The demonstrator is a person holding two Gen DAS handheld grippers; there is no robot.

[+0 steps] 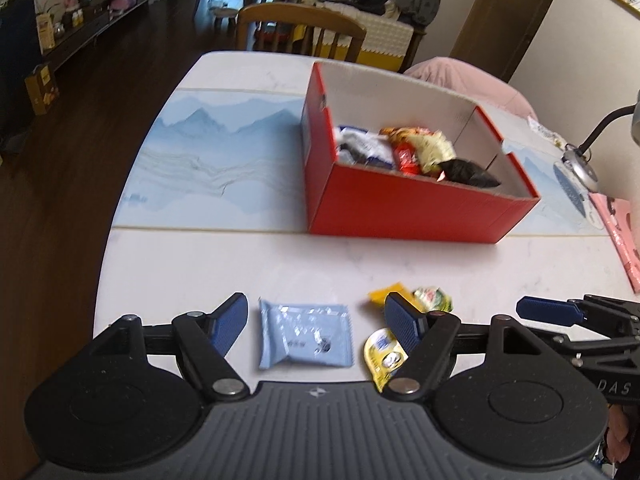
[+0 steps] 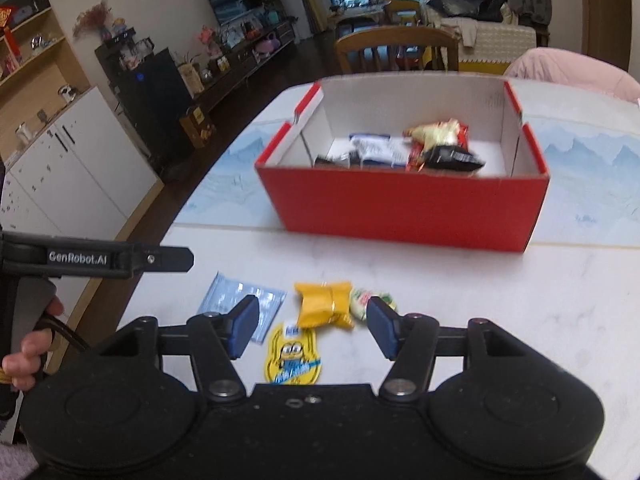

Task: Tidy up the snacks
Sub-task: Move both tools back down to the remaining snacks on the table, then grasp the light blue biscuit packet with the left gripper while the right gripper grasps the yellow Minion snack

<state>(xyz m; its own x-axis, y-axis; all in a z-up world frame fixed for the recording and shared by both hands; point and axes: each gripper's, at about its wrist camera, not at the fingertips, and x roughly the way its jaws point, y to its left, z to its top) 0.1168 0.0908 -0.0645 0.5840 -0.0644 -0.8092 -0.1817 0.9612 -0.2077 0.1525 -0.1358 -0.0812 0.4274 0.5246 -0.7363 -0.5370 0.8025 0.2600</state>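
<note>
Red cardboard box [image 1: 408,212] sits open-topped in the middle right of the left wrist view, on a white table [image 1: 224,256] with a pale blue mountain-print mat [image 1: 208,148] under it. Inside the box lie several snack packets: a white-and-blue one, a red one, a yellow-green one and a black one.

Low in the left wrist view, the left gripper [image 1: 318,322] has its jaws spread wide with nothing pressed between them. A light blue snack packet [image 1: 306,338] lies flat on the table in the gap, clear of both pads. Just right of it, a yellow cartoon packet [image 1: 382,356] is partly hidden behind the right-hand finger.

In the right wrist view, the right gripper [image 2: 312,326] is also parted, holding nothing. Between and just beyond its fingers lie the yellow cartoon packet, a yellow wrapped snack [image 2: 324,306] and a small round green-and-white snack [image 2: 362,302], the last touching the yellow wrapped one. At the left edge of that view a person's hand [image 2: 28,350] grips the other tool's handle.

Wooden chair [image 1: 300,32] stands beyond the table's far edge.
</note>
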